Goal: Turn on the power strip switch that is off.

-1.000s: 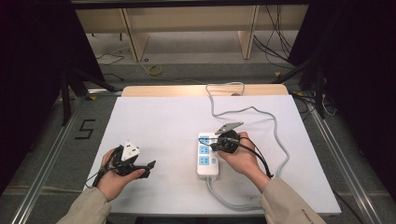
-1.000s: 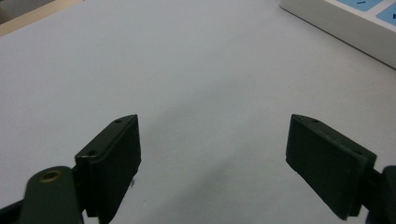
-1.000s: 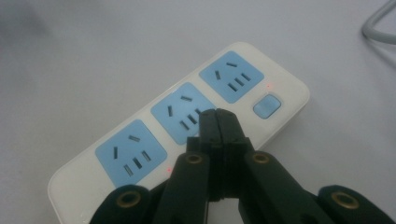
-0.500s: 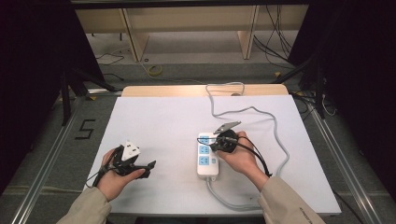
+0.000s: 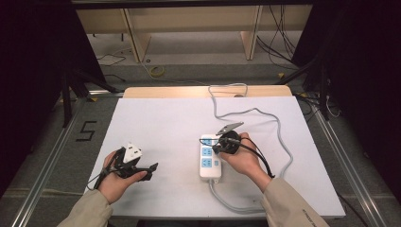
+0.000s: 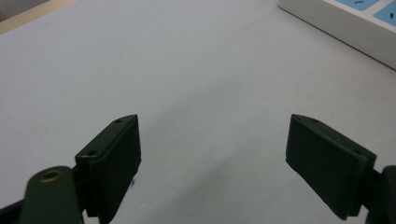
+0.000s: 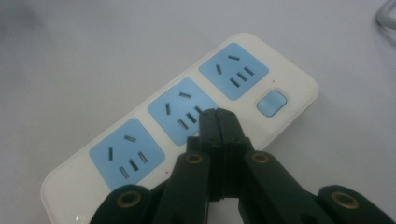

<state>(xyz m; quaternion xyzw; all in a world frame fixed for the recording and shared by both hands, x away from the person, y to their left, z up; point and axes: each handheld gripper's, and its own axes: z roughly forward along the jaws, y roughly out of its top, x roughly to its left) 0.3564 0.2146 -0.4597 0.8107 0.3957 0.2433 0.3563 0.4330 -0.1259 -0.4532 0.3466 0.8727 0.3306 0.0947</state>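
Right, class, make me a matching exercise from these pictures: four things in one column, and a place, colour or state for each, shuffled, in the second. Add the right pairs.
Things:
1. left gripper
2. right gripper
3. power strip
4. grey cable

Descriptions:
A. jaws pressed together, nothing between them, tips over the middle socket
B. white, with three blue socket faces and a blue button
C. jaws wide apart over the bare white table
D. loops across the table to the right of the strip

Pairs: 1-C, 2-A, 3-B, 4-D
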